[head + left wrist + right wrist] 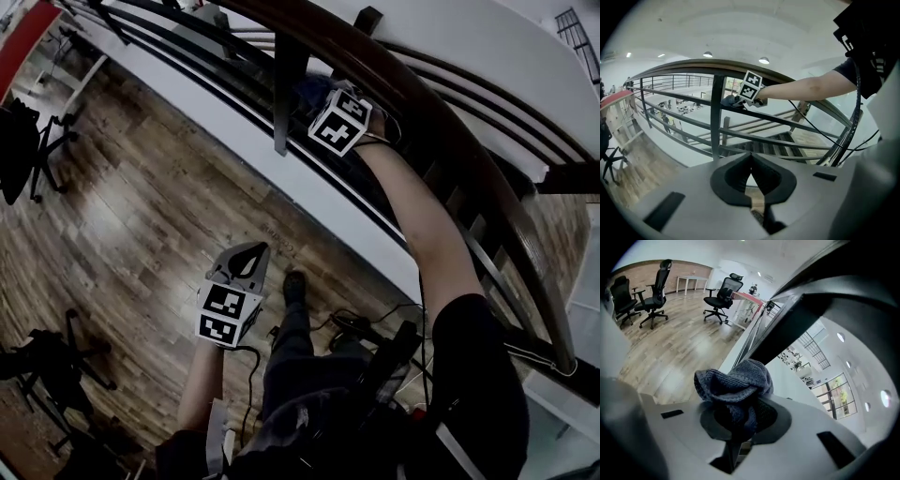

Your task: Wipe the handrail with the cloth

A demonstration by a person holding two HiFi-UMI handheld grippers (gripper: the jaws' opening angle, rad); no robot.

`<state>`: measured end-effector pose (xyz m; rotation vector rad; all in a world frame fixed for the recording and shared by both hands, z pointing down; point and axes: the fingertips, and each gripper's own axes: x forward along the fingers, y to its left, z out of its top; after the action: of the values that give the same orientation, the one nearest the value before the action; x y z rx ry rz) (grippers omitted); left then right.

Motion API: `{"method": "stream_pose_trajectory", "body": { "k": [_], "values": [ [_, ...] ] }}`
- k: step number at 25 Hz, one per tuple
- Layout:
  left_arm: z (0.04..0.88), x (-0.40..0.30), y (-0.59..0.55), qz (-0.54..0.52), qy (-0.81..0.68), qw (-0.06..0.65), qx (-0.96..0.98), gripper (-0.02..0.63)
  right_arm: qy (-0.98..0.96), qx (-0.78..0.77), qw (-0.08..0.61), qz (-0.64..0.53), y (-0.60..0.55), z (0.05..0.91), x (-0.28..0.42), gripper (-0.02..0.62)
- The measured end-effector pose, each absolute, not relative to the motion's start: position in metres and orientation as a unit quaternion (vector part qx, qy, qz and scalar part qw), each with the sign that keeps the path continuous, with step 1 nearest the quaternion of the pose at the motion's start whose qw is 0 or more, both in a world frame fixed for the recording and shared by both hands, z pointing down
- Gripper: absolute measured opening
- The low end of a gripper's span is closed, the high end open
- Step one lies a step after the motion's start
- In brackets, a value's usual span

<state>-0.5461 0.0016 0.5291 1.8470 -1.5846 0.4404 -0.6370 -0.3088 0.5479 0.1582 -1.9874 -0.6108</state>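
The dark wooden handrail (441, 122) curves from the top centre down to the right. My right gripper (323, 101) is raised against the railing beside a dark post (289, 84), just under the handrail. It is shut on a bunched blue-grey cloth (735, 383), which bulges out over the jaws and hides their tips. The cloth (733, 100) lies against a rail bar below the handrail (693, 63). My left gripper (249, 255) hangs low over the wooden floor, well away from the railing. Its jaws are shut with nothing between them (751, 161).
Below the handrail run several thin metal bars (787, 124) and an upright post (717, 117). Office chairs (28, 141) stand on the wooden floor (141, 216) at left. Cables (366, 323) trail near the person's legs. A staircase (764, 147) drops beyond the railing.
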Motion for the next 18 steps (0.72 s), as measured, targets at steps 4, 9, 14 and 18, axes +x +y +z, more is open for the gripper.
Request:
{"method": "stream_pose_trajectory", "body": {
  "k": [4, 9, 14, 18],
  "values": [
    [0.514, -0.521, -0.022, 0.177, -0.588, 0.304, 0.728, 0.008, -0.826, 0.074, 0.497, -0.256, -0.310, 0.543, -0.604, 0.040],
    [0.516, -0.463, -0.047, 0.204, -0.558, 0.284, 0.753, 0.008, -0.832, 0.090, 0.494, -0.235, -0.312, 0.555, -0.520, 0.040],
    [0.525, -0.396, -0.067, 0.227, -0.510, 0.264, 0.787, 0.008, -0.826, 0.143, 0.506, -0.200, -0.318, 0.575, -0.401, 0.040],
    [0.523, -0.329, -0.078, 0.248, -0.468, 0.250, 0.810, 0.008, -0.818, 0.193, 0.517, -0.163, -0.327, 0.576, -0.294, 0.040]
  ]
}}
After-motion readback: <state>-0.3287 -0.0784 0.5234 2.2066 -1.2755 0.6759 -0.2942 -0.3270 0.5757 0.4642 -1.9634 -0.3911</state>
